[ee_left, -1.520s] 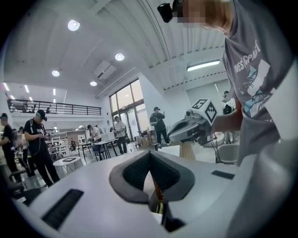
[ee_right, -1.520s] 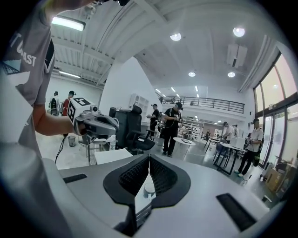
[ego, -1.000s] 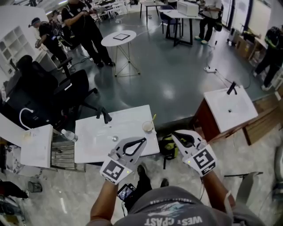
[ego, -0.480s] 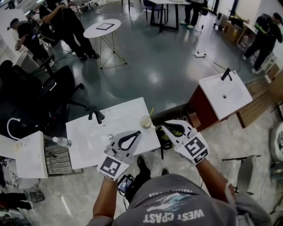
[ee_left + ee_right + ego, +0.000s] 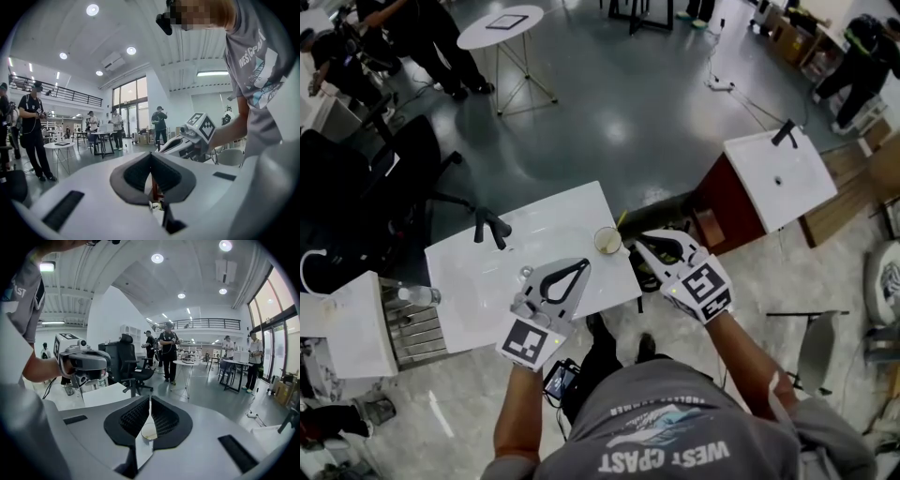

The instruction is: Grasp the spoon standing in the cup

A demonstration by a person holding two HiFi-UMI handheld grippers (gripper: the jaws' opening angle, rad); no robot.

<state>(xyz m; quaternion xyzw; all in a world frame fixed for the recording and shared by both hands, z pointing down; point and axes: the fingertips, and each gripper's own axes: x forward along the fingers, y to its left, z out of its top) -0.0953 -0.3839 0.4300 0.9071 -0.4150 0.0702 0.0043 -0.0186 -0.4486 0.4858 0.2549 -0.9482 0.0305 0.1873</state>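
The cup (image 5: 607, 241) stands near the right edge of the white tabletop (image 5: 478, 281), with the spoon (image 5: 622, 220) leaning out over its far rim. The right tool (image 5: 638, 242), jaws pressed together and empty, hangs just right of the cup. The left tool (image 5: 583, 264), also pressed together, hangs over the tabletop near the cup's left

Both forearms are reaching forward, the left gripper (image 5: 583, 266) pointing toward one o'clock and the right gripper (image 5: 640, 243) toward ten o'clock. Each is holding its jaws pressed together.
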